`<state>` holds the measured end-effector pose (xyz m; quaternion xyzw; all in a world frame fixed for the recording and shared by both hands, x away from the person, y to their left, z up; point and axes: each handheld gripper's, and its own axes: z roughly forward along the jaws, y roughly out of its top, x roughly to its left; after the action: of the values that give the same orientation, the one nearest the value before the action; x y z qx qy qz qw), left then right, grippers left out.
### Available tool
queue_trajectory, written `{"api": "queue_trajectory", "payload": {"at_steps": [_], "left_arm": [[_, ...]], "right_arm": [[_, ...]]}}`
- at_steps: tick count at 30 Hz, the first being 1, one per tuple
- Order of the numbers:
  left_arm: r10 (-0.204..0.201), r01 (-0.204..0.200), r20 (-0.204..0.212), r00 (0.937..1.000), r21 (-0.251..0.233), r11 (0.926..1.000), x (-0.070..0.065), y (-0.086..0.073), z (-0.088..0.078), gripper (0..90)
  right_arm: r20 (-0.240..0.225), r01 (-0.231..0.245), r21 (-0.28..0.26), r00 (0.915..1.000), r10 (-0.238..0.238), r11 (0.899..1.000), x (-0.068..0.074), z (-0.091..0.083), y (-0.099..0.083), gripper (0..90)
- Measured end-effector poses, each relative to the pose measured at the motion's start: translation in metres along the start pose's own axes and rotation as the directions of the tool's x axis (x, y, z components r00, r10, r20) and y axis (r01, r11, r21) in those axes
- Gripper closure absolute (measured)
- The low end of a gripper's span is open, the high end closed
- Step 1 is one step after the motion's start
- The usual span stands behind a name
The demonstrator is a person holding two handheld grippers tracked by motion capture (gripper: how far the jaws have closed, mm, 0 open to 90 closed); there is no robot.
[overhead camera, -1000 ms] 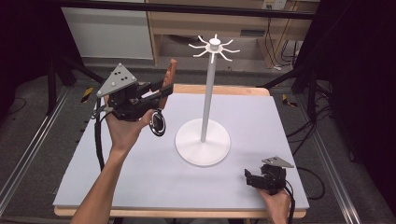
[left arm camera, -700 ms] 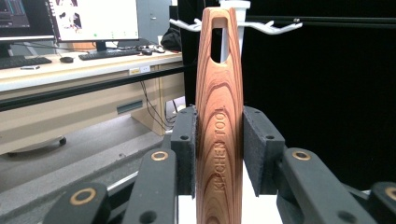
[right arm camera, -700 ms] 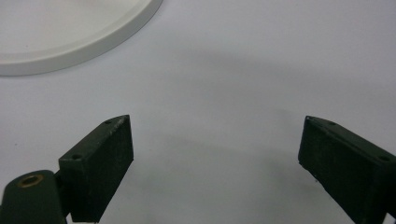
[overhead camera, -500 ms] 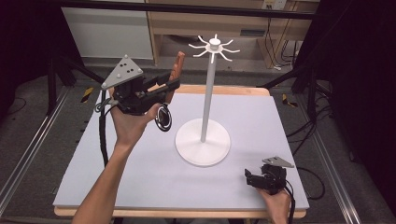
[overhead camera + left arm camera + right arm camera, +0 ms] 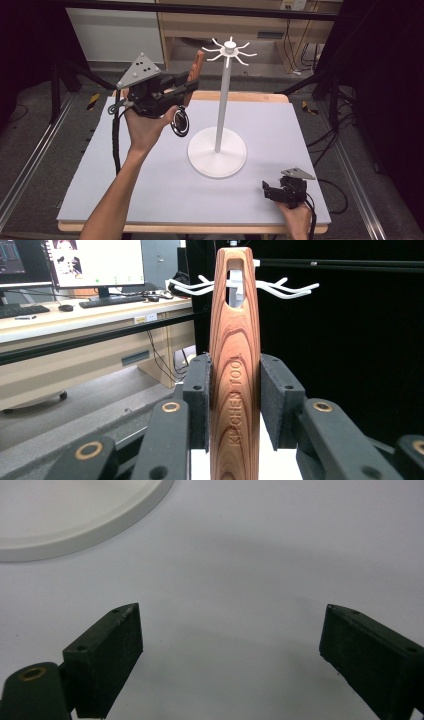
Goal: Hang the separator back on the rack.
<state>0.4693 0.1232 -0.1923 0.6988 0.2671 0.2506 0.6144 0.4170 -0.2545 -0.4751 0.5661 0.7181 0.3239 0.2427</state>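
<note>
The big table (image 5: 150,200) is being seen in the middle of the high view, and the tall white stand (image 5: 223,90) is standing on it a little right of the middle. The round base (image 5: 217,151) is resting flat, and the ring of white hooks (image 5: 230,50) is being held up near the top of the frame.

The left gripper (image 5: 187,85) is being held up in the upper left of that frame. Its jaws are being pressed shut on the wooden handle (image 5: 196,70) of a kitchen tool. The handle is being pointed up and a bit to the right, toward the hooks. The round head (image 5: 180,121) of the tool is hanging down below the hand. In the left gripper view the wooden handle (image 5: 235,370) is standing straight up in the middle, with a pad touching it on each side. The hole (image 5: 235,282) at its top is being lined up with the hooks (image 5: 280,289), which are seen just behind it. So the hooks are lying ahead of and a little above the handle tip, and the left hand is much the nearer one.

The right gripper (image 5: 272,191) is being rested low in the lower right of the high view, well apart from the stand. Its jaws are being kept wide open with nothing between them, and bare table (image 5: 240,580) is seen there.

Next to the earlier picture, the left gripper and the handle are being seen higher and closer to the stand pole. The right gripper is being seen in the same spot.
</note>
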Motion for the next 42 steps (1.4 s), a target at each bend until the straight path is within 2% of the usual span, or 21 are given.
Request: {"api": "queue_trajectory", "payload": {"at_steps": [6, 7, 9, 11, 28, 38, 42], "left_arm": [[-0.003, 0.003, 0.006, 1.0, 0.003, 1.0, -0.001, 0.001, 0.005, 67.1], [-0.003, 0.003, 0.006, 1.0, 0.003, 1.0, -0.002, 0.001, 0.006, 67.1], [0.002, -0.003, 0.004, 1.0, 0.007, 1.0, -0.003, 0.002, 0.007, 67.1], [0.0, 0.0, 0.006, 1.0, 0.011, 0.9999, -0.003, 0.002, 0.009, 67.1], [-0.008, 0.007, 0.007, 0.9999, 0.037, 0.9993, -0.003, -0.005, 0.027, 67.1], [-0.016, 0.016, 0.012, 0.9998, 0.028, 0.9995, -0.005, -0.008, 0.034, 67.1], [-0.013, 0.014, -0.004, 0.9999, 0.028, 0.9995, -0.006, -0.009, 0.037, 66.9]], "right_arm": [[0.0, 0.009, -0.003, 1.0, -0.009, 1.0, 0.0, 0.0, 0.0, 10.6], [0.0, -0.006, 0.0, 1.0, 0.006, 1.0, 0.001, 0.0, 0.0, 10.6], [0.0, 0.004, -0.002, 1.0, -0.004, 1.0, 0.0, 0.0, 0.0, 10.6], [-0.001, -0.005, 0.0, 1.0, 0.005, 1.0, 0.0, 0.0, 0.0, 10.6], [-0.002, -0.006, -0.002, 1.0, 0.006, 1.0, 0.0, -0.001, 0.0, 10.7], [-0.002, 0.004, -0.004, 1.0, -0.004, 1.0, 0.0, 0.0, 0.001, 10.6], [-0.002, 0.012, -0.004, 0.9999, -0.012, 1.0, -0.001, 0.0, 0.0, 10.6]]}}
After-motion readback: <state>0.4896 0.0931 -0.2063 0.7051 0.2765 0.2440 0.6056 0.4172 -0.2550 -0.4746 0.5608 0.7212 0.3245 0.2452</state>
